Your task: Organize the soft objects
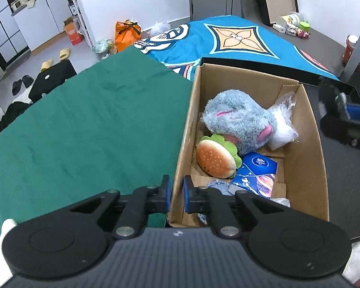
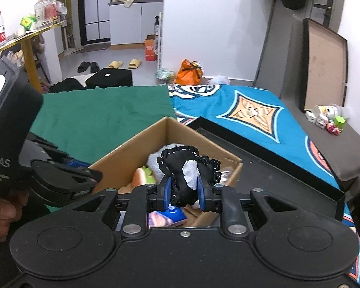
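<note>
While we worked through the sorting, our left tongs (image 1: 177, 193) sat pressed together on the near left wall of the cardboard box (image 1: 309, 129), one pad outside and one inside, pinching the card itself and nothing soft. No earlier view lets us say more of them than that. Our right tongs (image 2: 183, 195) were closed on a black stuffed toy (image 2: 187, 168) with white stitching and a white patch, held in the air above the box's near corner, at about six o'clock of the box opening in the right wrist view.

Inside the box, from near to far, we saw a blue tissue pack (image 1: 256, 175) at five o'clock, a hamburger plush (image 1: 216, 159) at seven o'clock, a grey fluffy plush (image 1: 237, 122) filling the middle, and a clear plastic bag (image 1: 284, 122) at two o'clock beside it.

Beyond the box, the green cloth (image 1: 84, 124) at nine o'clock lay bare, and the blue patterned blanket (image 1: 237, 40) at twelve o'clock carried no soft things that we could see.

We judged the task nearly finished: several items were already boxed, and the black toy remained to be dropped in. Whether anything else waited out of view, we could not tell.
</note>
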A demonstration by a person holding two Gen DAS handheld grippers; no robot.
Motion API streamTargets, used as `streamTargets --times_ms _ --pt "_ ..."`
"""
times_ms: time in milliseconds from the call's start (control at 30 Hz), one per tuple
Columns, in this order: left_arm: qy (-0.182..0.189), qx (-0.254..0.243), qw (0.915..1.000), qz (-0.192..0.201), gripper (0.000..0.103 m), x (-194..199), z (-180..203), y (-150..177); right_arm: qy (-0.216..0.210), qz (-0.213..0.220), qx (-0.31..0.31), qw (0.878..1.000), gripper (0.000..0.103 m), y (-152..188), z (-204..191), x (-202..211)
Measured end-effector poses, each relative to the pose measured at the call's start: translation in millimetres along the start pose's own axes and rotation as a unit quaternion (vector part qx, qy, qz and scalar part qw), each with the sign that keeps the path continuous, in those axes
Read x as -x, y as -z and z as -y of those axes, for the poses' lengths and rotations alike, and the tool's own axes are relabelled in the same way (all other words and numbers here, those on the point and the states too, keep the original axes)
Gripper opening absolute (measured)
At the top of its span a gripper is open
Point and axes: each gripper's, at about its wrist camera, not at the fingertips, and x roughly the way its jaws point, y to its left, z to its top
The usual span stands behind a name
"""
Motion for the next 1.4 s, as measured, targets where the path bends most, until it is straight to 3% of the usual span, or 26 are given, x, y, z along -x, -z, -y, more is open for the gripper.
streamTargets --times_ms 67,200,667,1067,1167,1267,1400 --pt "0.0 -0.002 1.0 0.004 0.01 1 0 0 -0.001 -0.006 0.005 1.0 0.027 1 -5 -2" --pt "0.006 0.001 1.0 -0.001 0.01 0 -2 1 0.003 -0.028 -0.002 1.0 0.046 9 -8 -5" --pt "-0.007 -0.024 0.9996 -0.009 0.016 7 7 -3 0.038 -0.039 -0.051 0.997 0.051 36 20 24" --pt "0.012 -0.012 0.9998 0.007 0.067 43 21 -18 0.044 -0.035 -0.131 0.99 0.066 51 51 49" --pt "0.019 -0.013 0.9997 -0.006 0.072 49 23 -23 0.046 -0.031 -0.16 0.986 0.082 53 61 58" --pt "0.031 -0.005 0.9993 -0.018 0.075 55 23 -29 0.045 -0.029 -0.186 0.981 0.084 55 73 67" --pt "0.035 -0.013 0.9992 -0.013 0.084 71 31 -33 0.039 -0.023 -0.217 0.975 0.096 55 86 80"
